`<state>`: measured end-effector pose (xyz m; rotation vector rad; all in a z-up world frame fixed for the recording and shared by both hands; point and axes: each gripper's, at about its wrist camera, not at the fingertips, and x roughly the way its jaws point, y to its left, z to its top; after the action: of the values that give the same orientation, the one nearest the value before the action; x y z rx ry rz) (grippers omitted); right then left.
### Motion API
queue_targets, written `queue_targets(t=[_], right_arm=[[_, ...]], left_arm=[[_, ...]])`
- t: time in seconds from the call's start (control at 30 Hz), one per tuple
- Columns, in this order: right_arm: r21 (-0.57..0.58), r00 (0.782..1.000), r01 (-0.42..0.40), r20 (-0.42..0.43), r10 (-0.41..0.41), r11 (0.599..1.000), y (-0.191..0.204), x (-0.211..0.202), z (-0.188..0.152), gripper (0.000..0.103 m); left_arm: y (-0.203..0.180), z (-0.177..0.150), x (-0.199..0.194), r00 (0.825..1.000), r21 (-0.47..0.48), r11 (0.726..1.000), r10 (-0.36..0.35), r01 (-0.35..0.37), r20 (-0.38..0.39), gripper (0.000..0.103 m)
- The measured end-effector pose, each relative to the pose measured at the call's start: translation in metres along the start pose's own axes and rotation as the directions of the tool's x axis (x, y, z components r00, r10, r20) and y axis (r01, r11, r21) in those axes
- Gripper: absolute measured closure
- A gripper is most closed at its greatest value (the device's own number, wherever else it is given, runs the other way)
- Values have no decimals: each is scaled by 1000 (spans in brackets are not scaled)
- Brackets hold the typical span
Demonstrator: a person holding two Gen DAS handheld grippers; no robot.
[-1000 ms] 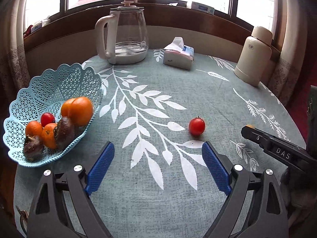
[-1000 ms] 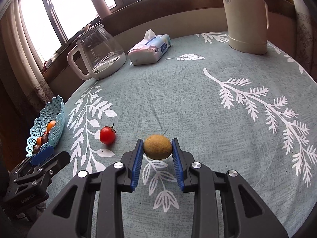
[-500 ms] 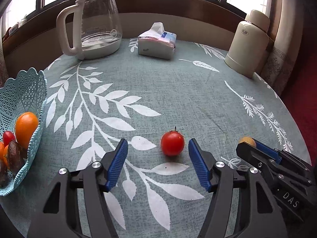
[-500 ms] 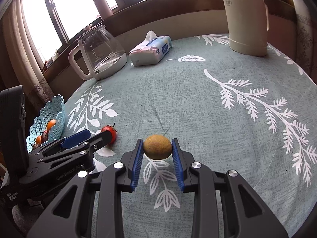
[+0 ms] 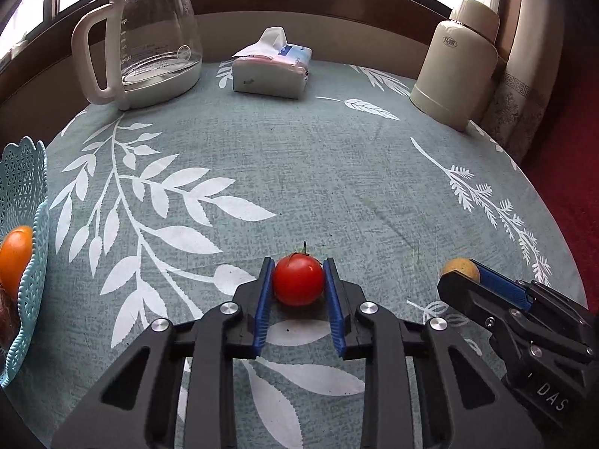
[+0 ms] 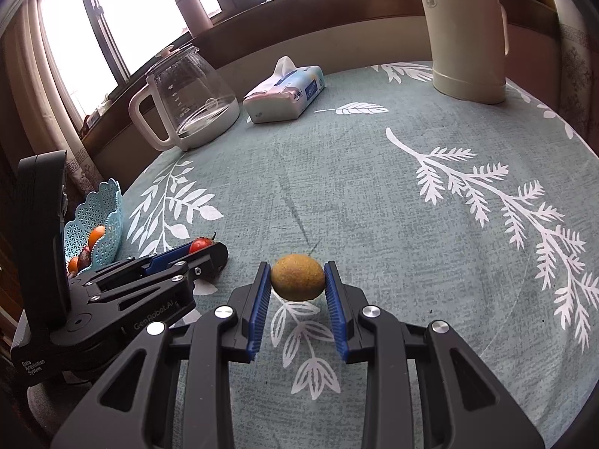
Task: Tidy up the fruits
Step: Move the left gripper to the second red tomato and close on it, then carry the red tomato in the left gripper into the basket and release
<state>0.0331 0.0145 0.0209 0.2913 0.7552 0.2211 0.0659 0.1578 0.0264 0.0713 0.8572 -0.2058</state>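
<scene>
Both fruits are gripped on the bench, near its front edge; the pickup step is closing. The left hand-held gripper (image 5: 298,280) has its blue pads pressed against a tomato (image 5: 298,280). The right hand-held gripper (image 6: 297,278) clamps a kiwi (image 6: 297,277). Both lie low and level. Next, probably lift and carry to the basket (image 5: 28,187) at the left edge.

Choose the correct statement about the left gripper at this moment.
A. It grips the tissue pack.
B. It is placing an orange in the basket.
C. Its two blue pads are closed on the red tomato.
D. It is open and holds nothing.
C: in the left wrist view, the left gripper has a blue pad pressed on each side of the red tomato, on the tablecloth.
</scene>
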Motion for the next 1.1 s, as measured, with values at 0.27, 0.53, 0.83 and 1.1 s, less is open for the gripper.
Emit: queue_targets(t=[0.27,0.53,0.83,1.1], right_arm=[[0,1000,-1,0,1,1000,0,0,0,74],[0,1000,-1,0,1,1000,0,-1,0,74],[-2,1000,0,2,0,1000,2,-2,0,74],[-4,1000,1,4,-1,1000,3,-3,0,74]], left_arm=[[0,-4,-6,999,-10,1000,24,-24,27,76],[8,-9,-16,998,-58,997,46,-43,50,76],[12,-17,-29,994,-72,995,76,-71,73,76],[18,-24,-46,991,-93,991,101,-93,85,76]])
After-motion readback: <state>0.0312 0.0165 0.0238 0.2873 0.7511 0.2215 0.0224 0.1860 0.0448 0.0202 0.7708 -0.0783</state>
